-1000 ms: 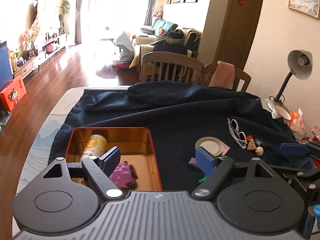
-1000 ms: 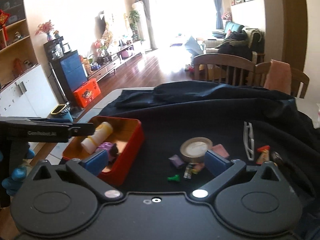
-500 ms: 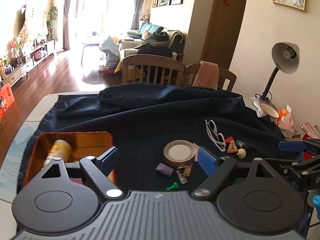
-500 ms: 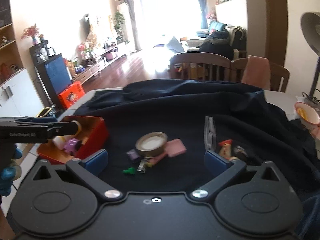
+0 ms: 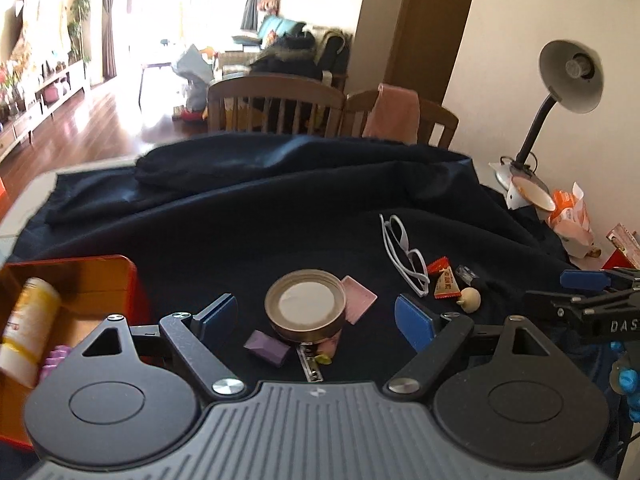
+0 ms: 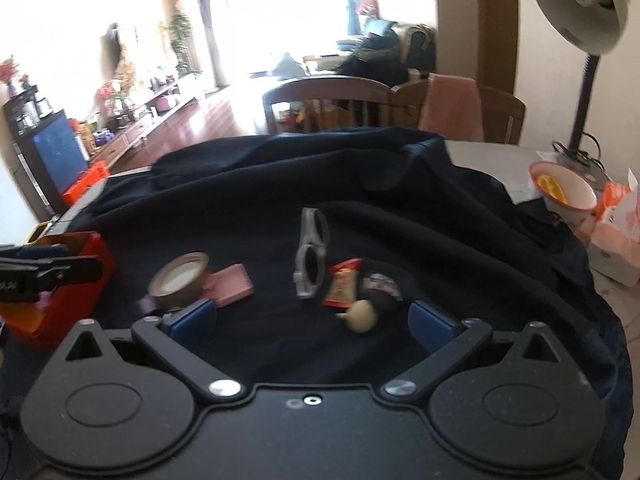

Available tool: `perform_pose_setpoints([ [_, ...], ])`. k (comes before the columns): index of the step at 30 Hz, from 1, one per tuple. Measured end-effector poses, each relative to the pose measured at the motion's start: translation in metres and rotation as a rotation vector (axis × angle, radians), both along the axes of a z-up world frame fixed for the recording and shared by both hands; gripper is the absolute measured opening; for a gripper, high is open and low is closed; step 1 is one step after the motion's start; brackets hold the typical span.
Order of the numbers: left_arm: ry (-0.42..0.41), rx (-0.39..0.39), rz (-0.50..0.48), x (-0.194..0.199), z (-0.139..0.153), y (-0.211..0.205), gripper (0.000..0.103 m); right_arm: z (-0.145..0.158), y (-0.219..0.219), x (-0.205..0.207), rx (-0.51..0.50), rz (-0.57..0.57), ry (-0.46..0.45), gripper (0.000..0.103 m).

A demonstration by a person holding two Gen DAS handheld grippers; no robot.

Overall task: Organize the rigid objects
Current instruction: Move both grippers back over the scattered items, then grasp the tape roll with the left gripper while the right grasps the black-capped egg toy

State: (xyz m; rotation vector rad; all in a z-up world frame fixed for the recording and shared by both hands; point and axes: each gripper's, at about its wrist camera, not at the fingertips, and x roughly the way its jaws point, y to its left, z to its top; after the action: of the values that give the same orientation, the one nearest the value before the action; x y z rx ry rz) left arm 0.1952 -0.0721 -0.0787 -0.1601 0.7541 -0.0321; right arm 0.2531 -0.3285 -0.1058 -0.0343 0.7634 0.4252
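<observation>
My left gripper (image 5: 316, 316) is open and empty just above a round metal lid (image 5: 306, 309) on the dark cloth. A pink card (image 5: 358, 298), a purple block (image 5: 266, 347) and a nail clipper (image 5: 310, 362) lie around the lid. The red tray (image 5: 100, 276) at the left holds a yellow bottle (image 5: 30, 328) and a purple toy (image 5: 54, 356). My right gripper (image 6: 312, 322) is open and empty, low over a beige mushroom-shaped piece (image 6: 362, 314), a red snack packet (image 6: 342, 286) and white glasses (image 6: 312, 254).
A dark cloth (image 5: 280, 200) covers the table and is bunched at the back. A desk lamp (image 6: 584, 40), a bowl (image 6: 564, 192) and an orange packet (image 6: 616, 216) stand at the right. Wooden chairs (image 5: 276, 104) are behind the table.
Both grippers have swung right, away from the red tray. The left one now faces the lid, the right one the mushroom piece and snack packet. Both stay open.
</observation>
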Motion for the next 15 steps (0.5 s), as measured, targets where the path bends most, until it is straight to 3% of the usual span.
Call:
perform_pose_setpoints([
  [15, 0.152, -0.008, 0.017, 0.062, -0.052, -0.003, 0.086, -0.048, -0.012, 0.077, 0.024, -0.040, 0.140, 0.091],
])
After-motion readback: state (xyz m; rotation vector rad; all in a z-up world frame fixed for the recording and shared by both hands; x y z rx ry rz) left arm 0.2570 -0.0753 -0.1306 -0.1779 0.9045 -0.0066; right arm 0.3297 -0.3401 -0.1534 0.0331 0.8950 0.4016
